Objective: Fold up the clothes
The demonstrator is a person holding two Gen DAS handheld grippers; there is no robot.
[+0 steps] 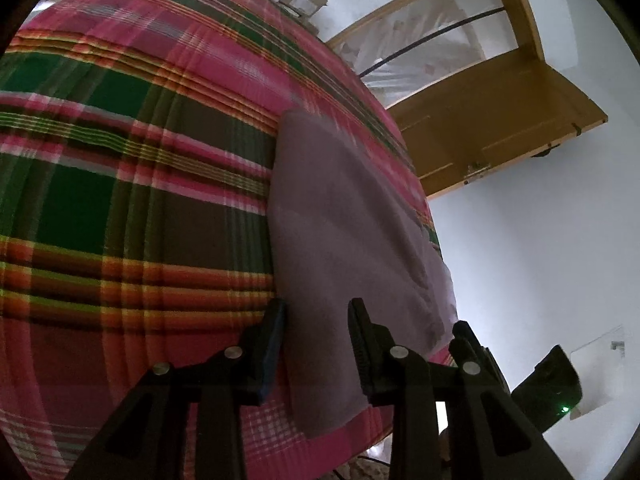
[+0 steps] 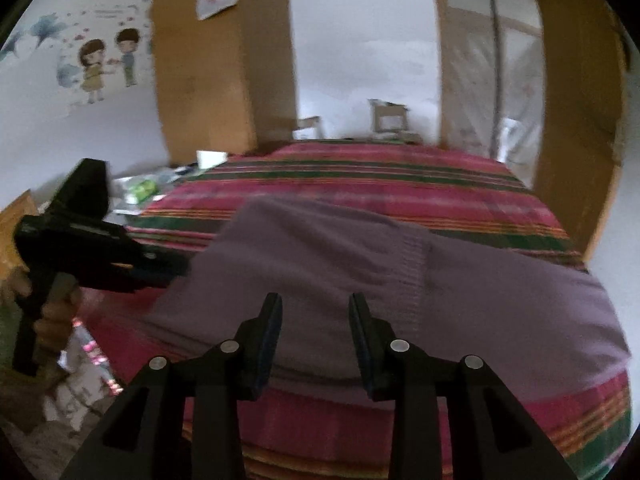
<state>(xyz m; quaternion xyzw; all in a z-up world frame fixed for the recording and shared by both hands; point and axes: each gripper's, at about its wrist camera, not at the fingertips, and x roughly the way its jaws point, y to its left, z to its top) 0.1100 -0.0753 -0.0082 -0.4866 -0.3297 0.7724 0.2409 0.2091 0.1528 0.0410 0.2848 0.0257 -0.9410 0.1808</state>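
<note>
Both claws stand wide and hold nothing: the right claw hangs over the near edge of the purple garment, and the left claw straddles its left edge. That garment lies folded over on the plaid bed, along the near edge by the right corner. Such spacing suits pinching a fresh fold or letting go of one.

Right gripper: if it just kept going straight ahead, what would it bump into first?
Most likely the purple sweater lying on the plaid bedspread; the open right gripper points straight at it. Depth is hard to judge.
</note>
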